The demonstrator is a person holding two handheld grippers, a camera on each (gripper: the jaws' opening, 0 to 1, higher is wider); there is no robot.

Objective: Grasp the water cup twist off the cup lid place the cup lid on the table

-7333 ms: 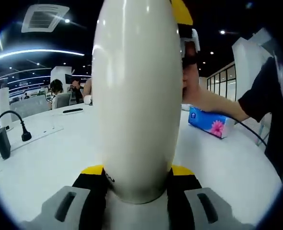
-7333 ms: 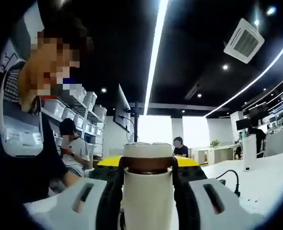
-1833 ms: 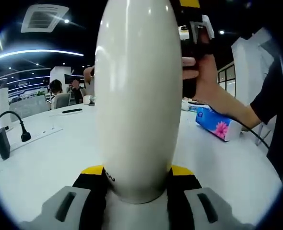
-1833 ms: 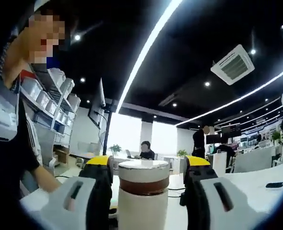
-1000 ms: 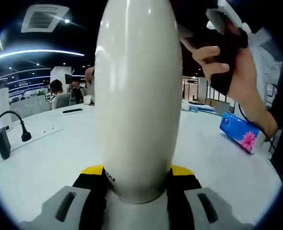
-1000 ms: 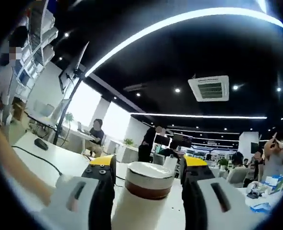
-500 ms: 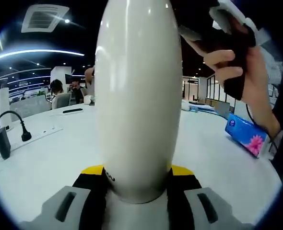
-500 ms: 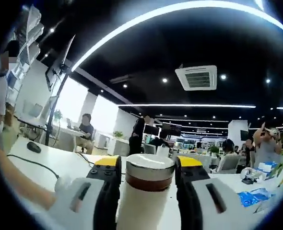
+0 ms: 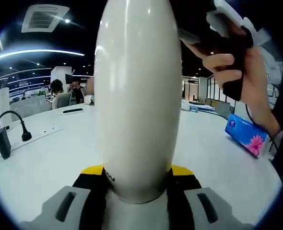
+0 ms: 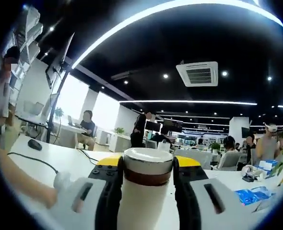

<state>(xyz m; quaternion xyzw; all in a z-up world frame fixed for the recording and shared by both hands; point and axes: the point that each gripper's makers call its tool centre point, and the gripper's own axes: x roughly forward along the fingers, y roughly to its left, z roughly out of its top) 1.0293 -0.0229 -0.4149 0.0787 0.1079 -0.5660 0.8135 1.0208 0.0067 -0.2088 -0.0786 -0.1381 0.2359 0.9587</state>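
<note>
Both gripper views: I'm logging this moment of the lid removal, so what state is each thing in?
water cup: upright, clamped between the left gripper's jaws.
cup lid: held between the right gripper's jaws.
left gripper: shut on the water cup.
right gripper: shut on the cup lid.
tissue pack: lying on the white table.

No legible text or labels.

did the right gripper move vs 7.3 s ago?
Yes. In the left gripper view the hand holding it is now right of the cup, above the tissue pack.
</note>
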